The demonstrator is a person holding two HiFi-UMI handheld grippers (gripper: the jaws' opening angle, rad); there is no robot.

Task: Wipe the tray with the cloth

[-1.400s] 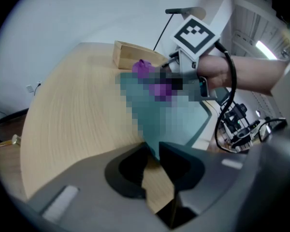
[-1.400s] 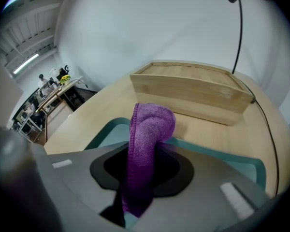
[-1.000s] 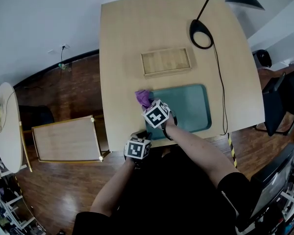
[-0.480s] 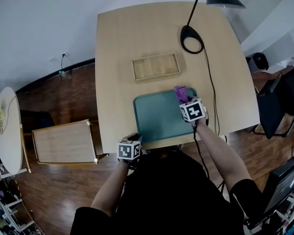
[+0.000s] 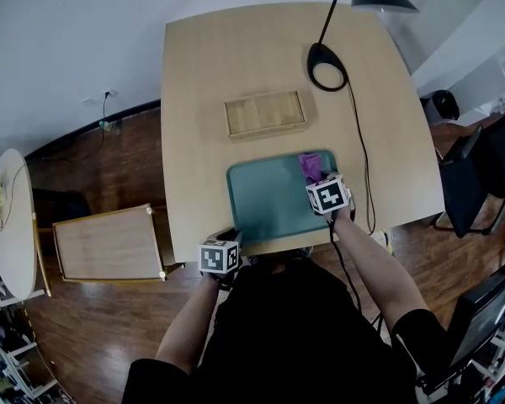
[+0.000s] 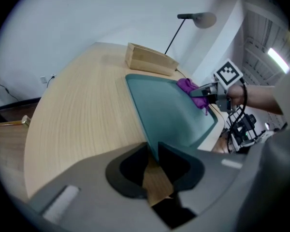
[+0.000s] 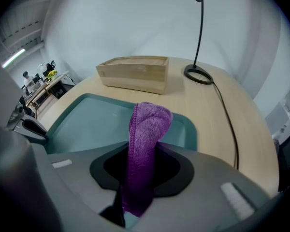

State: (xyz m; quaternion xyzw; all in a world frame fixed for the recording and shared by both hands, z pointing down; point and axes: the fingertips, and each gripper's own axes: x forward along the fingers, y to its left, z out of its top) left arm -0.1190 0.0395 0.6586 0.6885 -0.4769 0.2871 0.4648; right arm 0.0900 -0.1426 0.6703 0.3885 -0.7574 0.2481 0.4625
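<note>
A teal tray (image 5: 265, 200) lies near the table's front edge. My left gripper (image 5: 233, 237) is at its near left corner, and in the left gripper view the jaws (image 6: 153, 154) pinch the tray's (image 6: 169, 105) rim. My right gripper (image 5: 315, 178) is over the tray's far right corner, shut on a purple cloth (image 5: 309, 166). In the right gripper view the cloth (image 7: 146, 129) stands up between the jaws (image 7: 141, 170), its end over the tray (image 7: 87, 122). The left gripper view shows the cloth (image 6: 187, 85) touching the tray's right side.
A shallow wooden box (image 5: 265, 114) sits just behind the tray. A black lamp base (image 5: 326, 67) stands at the far right, and its cable (image 5: 364, 162) runs down the table's right side. A low wooden table (image 5: 109, 244) stands on the floor to the left.
My right gripper has carried the cloth from the tray's far left corner across to its far right corner, then drawn slightly nearer. The left gripper stays at the near left corner.
</note>
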